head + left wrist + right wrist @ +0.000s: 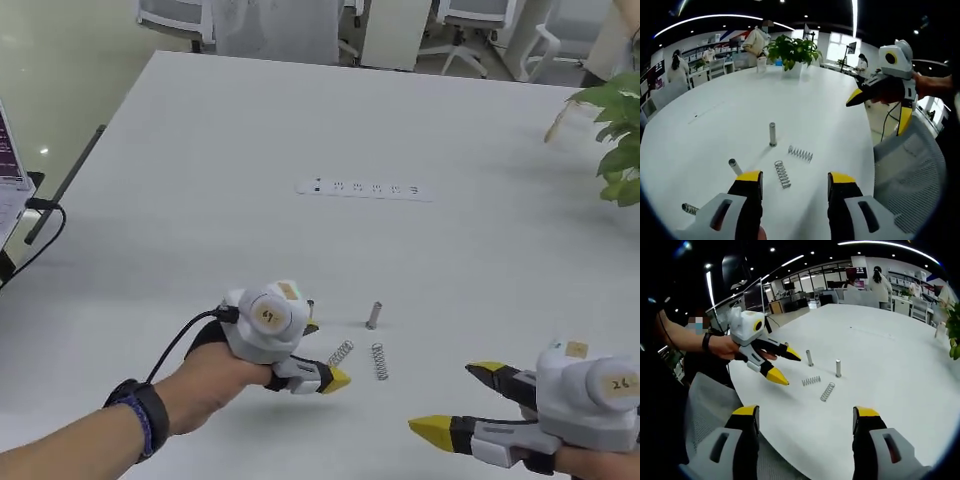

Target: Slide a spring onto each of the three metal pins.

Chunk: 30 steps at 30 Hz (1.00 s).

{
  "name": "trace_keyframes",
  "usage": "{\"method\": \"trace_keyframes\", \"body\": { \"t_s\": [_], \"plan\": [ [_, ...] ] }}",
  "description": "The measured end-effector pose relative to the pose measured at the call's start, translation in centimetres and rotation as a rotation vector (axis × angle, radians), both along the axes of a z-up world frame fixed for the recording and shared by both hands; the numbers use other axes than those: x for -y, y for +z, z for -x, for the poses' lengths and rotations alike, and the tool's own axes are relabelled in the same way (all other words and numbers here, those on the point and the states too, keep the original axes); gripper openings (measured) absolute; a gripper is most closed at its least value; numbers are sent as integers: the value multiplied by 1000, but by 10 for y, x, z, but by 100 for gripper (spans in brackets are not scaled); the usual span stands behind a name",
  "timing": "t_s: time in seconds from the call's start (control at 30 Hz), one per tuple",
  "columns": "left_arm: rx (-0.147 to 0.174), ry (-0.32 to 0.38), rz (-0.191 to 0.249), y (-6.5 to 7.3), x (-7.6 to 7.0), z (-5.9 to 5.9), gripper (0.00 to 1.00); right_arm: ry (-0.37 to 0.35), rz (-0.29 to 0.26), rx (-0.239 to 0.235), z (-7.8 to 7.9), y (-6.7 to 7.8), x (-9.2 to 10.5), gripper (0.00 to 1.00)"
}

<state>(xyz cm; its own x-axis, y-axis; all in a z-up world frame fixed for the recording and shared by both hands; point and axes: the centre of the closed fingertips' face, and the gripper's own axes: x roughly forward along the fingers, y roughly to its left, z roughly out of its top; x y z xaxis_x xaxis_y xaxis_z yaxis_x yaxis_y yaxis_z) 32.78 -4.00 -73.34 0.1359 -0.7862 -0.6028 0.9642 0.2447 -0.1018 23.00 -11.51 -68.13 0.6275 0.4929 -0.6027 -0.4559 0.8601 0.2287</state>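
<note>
Between the left tool (795,176) and right tool (806,411), both with jaws apart, lie two springs (380,362).

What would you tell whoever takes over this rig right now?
Left gripper: open, empty, aimed at the springs.
Right gripper: open, empty, held off to the side.
Near spring and far spring lie loose on the table.
Far pin and near pin stand bare.
Third pin seems to carry coils; I cannot be sure.
Done: one at most.
To do: at least two springs to fit.
</note>
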Motion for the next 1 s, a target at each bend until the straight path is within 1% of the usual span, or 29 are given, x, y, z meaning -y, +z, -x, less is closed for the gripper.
{"method": "trace_keyframes", "body": {
  "t_s": [0.03, 0.13, 0.27, 0.33, 0.43, 0.6, 0.67, 0.83, 0.93, 1.0],
  "plan": [
    [-4, -4, -7, -3, 1, 1, 46, -2, -2, -1, 1, 0, 0, 75],
    [-1, -10, -19, -10, 6, 0, 44, -1, 0, -6, 3, -1, 0, 75],
    [-3, -6, -28, -15, 8, -2, 41, -2, 3, -10, 4, -2, 1, 74],
    [-13, 4, -28, -18, 10, -4, 39, -6, 4, -9, 3, -1, 2, 74],
    [-12, 4, -39, -25, 12, -5, 37, -11, 2, -4, 3, 2, 3, 73],
    [-29, 24, -45, -35, 16, -8, 32, -17, 5, -10, 7, 0, 5, 73],
    [-25, 27, -46, -37, 17, -9, 29, -24, 5, -13, 8, -2, 5, 72],
    [-16, 54, -70, -46, 16, -14, 20, -33, 2, -22, 11, -3, 6, 72],
    [-12, 52, -83, -51, 15, -14, 18, -34, 3, -26, 11, -4, 6, 71],
    [-1, 50, -97, -54, 14, -14, 15, -36, 10, -24, 9, -3, 9, 71]
  ]
}}
